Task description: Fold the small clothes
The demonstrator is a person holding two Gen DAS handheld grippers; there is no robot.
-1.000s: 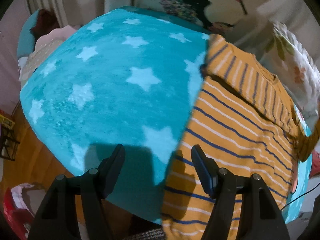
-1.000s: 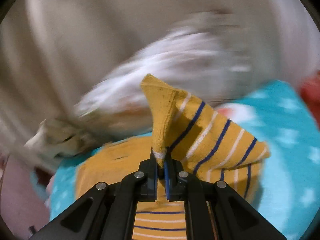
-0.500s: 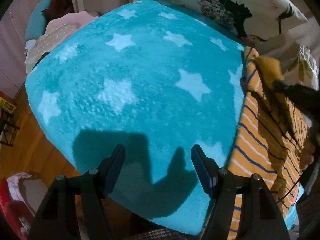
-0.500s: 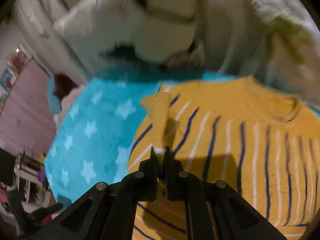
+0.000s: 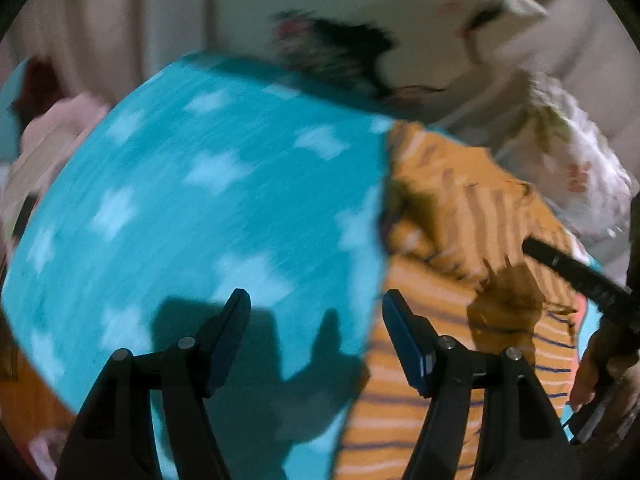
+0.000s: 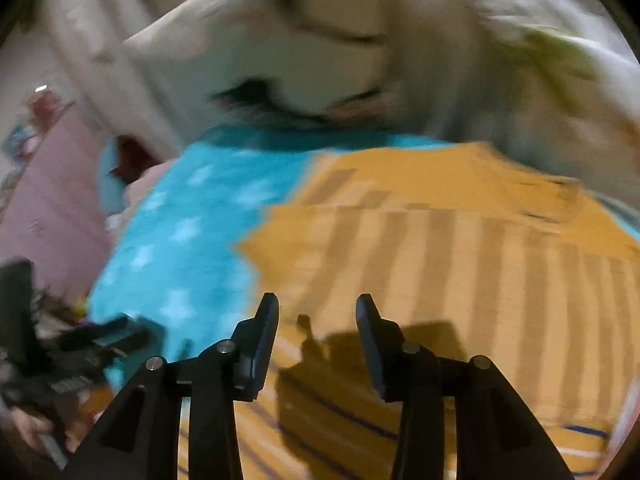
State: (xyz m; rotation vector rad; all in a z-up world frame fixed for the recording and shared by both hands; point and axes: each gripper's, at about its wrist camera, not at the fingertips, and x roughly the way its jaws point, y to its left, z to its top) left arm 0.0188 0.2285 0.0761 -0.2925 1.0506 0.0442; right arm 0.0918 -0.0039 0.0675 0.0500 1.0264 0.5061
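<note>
A small yellow shirt with blue and white stripes [image 6: 460,264] lies flat on the teal star blanket [image 6: 180,240]. Its left sleeve is folded in over the body, seen in the left wrist view [image 5: 452,216]. My right gripper [image 6: 317,312] is open and empty just above the shirt's lower part. My left gripper [image 5: 316,308] is open and empty above the blanket [image 5: 208,200], at the shirt's left edge. The right gripper also shows at the right of the left wrist view [image 5: 576,276]. Both views are blurred.
Printed pillows [image 5: 400,32] and a white floral cloth [image 5: 576,176] lie beyond the shirt. Pink and teal bedding [image 5: 52,132] sits at the far left. The blanket's near edge drops to a wooden floor [image 5: 24,396].
My right gripper has opened and let go of the sleeve, which now lies folded on the shirt. The left gripper has swung back toward the shirt.
</note>
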